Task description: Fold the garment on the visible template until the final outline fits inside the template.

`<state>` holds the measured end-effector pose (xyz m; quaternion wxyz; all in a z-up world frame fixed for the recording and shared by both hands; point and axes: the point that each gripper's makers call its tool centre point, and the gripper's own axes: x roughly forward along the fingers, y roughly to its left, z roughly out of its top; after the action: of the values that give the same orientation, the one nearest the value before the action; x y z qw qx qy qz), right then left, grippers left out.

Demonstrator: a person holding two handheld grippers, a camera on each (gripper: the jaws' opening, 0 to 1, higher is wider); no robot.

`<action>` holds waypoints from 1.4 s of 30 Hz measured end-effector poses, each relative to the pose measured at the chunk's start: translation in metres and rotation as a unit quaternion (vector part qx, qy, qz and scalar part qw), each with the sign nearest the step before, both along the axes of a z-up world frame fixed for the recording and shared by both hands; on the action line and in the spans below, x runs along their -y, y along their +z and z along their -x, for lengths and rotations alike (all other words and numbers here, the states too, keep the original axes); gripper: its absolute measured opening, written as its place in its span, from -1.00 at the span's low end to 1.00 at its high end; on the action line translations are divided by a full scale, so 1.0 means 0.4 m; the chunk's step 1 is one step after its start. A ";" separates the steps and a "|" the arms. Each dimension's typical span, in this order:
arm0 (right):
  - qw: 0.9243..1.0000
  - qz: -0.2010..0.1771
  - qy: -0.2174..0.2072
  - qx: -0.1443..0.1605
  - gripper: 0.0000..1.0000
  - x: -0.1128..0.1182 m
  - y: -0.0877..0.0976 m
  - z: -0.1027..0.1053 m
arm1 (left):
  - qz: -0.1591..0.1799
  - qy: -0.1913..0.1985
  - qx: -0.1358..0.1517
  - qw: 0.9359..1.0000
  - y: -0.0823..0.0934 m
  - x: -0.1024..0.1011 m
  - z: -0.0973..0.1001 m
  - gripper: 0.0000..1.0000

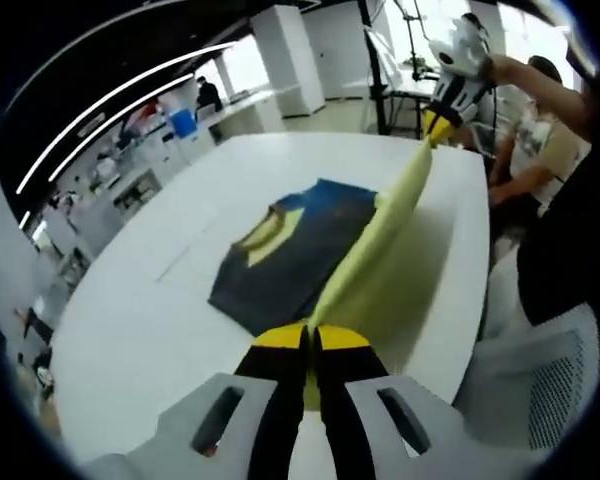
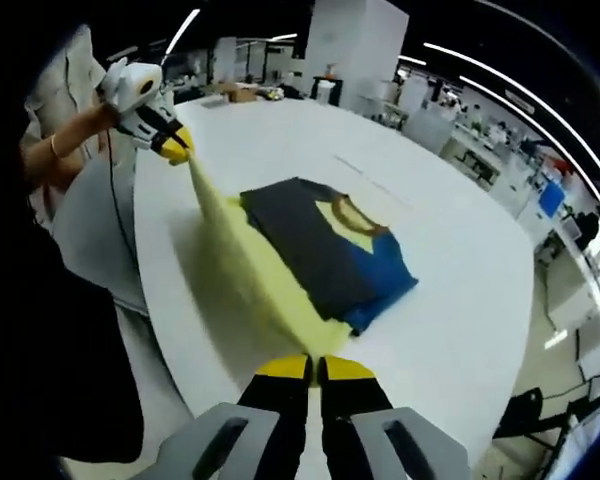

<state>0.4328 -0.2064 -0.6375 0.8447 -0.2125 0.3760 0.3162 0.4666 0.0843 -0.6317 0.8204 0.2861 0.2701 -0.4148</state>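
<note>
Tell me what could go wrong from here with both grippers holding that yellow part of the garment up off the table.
1. The yellow panel is stretched taut between the left gripper and right gripper; if either pinch slips, the fold may land crooked.
2. The dark folded part lies loose on the white table, so pulling could drag it out of place.
3. The lifted edge hangs near the table's edge, so it may drop outside the outline.

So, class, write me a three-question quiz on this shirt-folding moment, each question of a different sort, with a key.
1. True or false: both grippers, left and right, pinch the yellow part of the shirt.
2. What colour is the table? A white, B black, C green.
3. Fill in: the lifted flap is ___.

Key: 1 true. 2 A. 3 yellow.
</note>
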 end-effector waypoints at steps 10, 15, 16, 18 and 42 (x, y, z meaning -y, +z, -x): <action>0.999 0.012 -0.030 0.040 -1.00 0.017 0.016 -0.089 | 0.007 0.034 0.055 0.998 0.045 0.020 -0.098 -1.00; 0.997 0.040 -0.036 0.063 -1.00 0.031 0.019 -0.137 | 0.011 0.040 0.075 0.996 0.054 0.029 -0.138 -1.00; 0.996 0.037 -0.042 0.065 -1.00 0.031 0.021 -0.150 | 0.015 0.044 0.076 0.996 0.057 0.030 -0.145 -1.00; 0.995 0.034 -0.055 0.076 -1.00 0.036 0.032 -0.175 | 0.019 0.050 0.083 0.995 0.065 0.033 -0.164 -1.00; 0.980 0.021 -0.151 0.132 -1.00 0.064 0.042 -0.364 | 0.050 0.089 0.115 0.988 0.088 0.069 -0.352 -1.00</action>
<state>0.5785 -0.2322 -0.6209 0.9202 -0.2107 0.2958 0.1464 0.6073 0.0567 -0.5965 0.8929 0.2652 0.1778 -0.3174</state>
